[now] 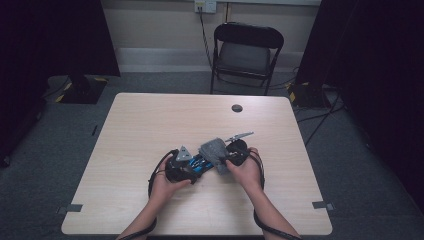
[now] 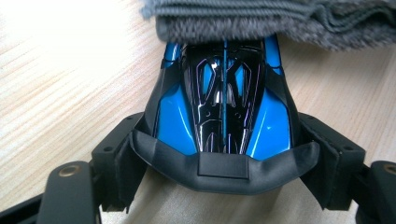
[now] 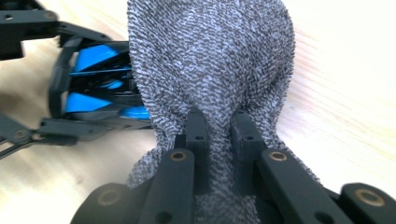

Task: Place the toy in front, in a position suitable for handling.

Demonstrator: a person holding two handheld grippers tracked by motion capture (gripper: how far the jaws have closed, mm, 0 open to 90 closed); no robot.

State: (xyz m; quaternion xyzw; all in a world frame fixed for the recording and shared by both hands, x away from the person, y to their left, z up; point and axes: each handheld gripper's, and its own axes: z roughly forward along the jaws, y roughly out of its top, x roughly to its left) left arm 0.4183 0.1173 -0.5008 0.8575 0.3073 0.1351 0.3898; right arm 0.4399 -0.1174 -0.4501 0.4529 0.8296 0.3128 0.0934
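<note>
Two grippers meet at mid-table in the high view: the left gripper (image 1: 192, 167) clamps a toy car (image 1: 201, 162) while the right gripper (image 1: 226, 159) drags a grey cloth (image 1: 214, 150) over it, a wiping step by my reading. Left gripper view: the glossy blue-and-black body sits gripped between the jaws, its far end under fuzzy cloth (image 2: 280, 21). Right gripper view: jaws pinch the nubby cloth (image 3: 210, 60) tight; next comes a steady stroke along the car (image 3: 100, 81).

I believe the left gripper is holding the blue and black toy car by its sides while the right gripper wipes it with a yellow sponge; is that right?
Not quite: the right gripper is shut on a grey cloth, not a yellow sponge, as the right gripper view shows. The rest stands: the left gripper holds the blue and black toy car by its sides, with the cloth over the car's far end.
</note>
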